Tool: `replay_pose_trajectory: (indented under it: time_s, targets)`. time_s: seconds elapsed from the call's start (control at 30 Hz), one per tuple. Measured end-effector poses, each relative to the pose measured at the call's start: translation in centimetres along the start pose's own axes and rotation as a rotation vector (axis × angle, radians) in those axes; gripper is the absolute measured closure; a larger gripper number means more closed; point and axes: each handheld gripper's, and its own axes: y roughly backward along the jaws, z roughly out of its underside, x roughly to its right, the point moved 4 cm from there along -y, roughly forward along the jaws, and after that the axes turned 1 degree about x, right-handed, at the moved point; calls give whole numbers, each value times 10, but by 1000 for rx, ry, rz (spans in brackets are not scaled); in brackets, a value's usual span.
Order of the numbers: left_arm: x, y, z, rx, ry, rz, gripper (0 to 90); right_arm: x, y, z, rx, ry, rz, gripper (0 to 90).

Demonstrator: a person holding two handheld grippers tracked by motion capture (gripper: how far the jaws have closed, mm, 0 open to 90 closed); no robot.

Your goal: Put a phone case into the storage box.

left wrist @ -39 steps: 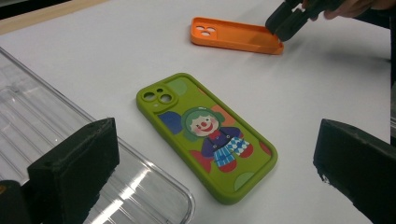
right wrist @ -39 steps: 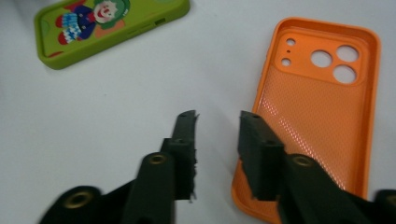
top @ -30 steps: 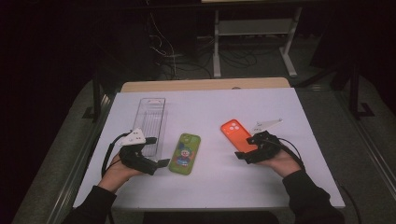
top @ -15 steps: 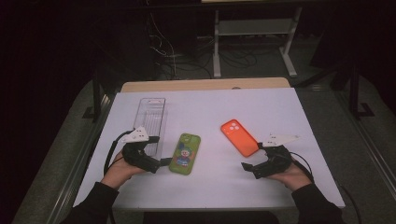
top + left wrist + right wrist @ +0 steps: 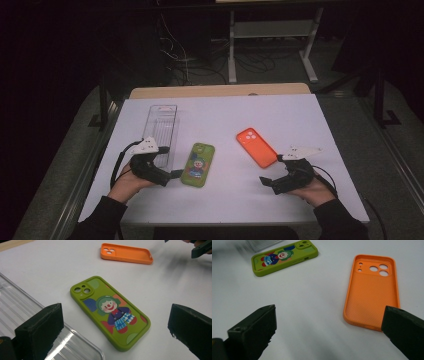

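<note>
A green phone case (image 5: 197,164) printed with a clown lies face up, left of the middle of the white table (image 5: 225,115). An orange phone case (image 5: 256,147) lies to its right, hollow side up. My left gripper (image 5: 172,172) rests open just left of the green case (image 5: 110,312), which lies ahead between its jaws, untouched. My right gripper (image 5: 270,172) is open near the front right, below the orange case (image 5: 372,290). Its jaws have just been opening, and nothing is between them. The right gripper view has the green case (image 5: 284,256) farther off.
A clear ribbed plastic tray (image 5: 162,130) lies lengthwise at the left, beside my left gripper (image 5: 116,315). The table's near edge is close behind both hands. Beyond the far edge are a wooden strip, cables and a metal stand on a dark floor.
My right gripper has drawn back from the near end of the orange case toward the front right. The orange case, the green case and my left gripper have stayed put.
</note>
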Motion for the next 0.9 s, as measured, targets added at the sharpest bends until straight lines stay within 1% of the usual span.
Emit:
replay_pose_trajectory:
  time_s: [0.03, 0.1, 0.17, 0.2, 0.27, 0.3, 0.4, 0.43, 0.5, 0.6, 0.63, 0.67, 0.7, 0.73, 0.83, 0.87, 0.9]
  targets:
    - [0, 0, 0, -1, 5, 1, 0, 0, 0, -1, -7, -6, -3, 0]
    - [-1, 0, 0, -2, 4, 0, 0, 0, 0, -2, -13, 1, -2, 0]
    - [0, 0, 0, -2, 7, 5, 0, 0, 0, -4, -22, -11, -8, 0]
    - [0, 0, 0, -2, 3, 4, 0, 0, 0, -6, -21, -8, -6, 0]
    - [0, 0, 0, -2, 6, 2, 0, 1, 0, -8, -24, 1, 2, 0]
    - [0, 0, 0, -4, 6, 2, 0, 1, -1, -9, -32, -7, 5, 0]
    - [-1, 0, 0, 2, 12, 1, 0, 2, -1, -16, -36, -5, 25, 0]
    - [-1, 0, 0, 0, 9, 1, 0, 2, -1, -18, -42, -10, 31, 0]
    - [-1, 0, 0, 1, 12, -3, 0, 3, -2, -23, -47, -1, 37, 0]
    - [-1, 0, 0, -1, 9, -3, 0, 5, -4, -29, -61, -4, 43, 0]
    - [-1, 0, 0, -7, 5, -3, 0, 5, -4, -31, -70, -11, 45, 7]
    - [-2, 1, 0, -12, -5, -3, 0, 6, -5, -33, -82, -17, 52, 15]
    - [-3, 1, 0, -11, -6, -4, 0, 7, -6, -35, -84, -15, 63, 15]
    - [-2, 1, -1, -7, -1, -2, 0, 8, -7, -37, -89, -17, 72, 15]
    - [-3, 1, -1, -7, -3, -3, 0, 11, -12, -41, -104, -34, 83, 15]
    - [-3, 1, -1, -12, -8, -4, 0, 13, -13, -43, -104, -17, 85, 15]
    - [-3, 1, 0, -13, -5, -5, 0, 14, -14, -44, -107, -24, 91, 16]
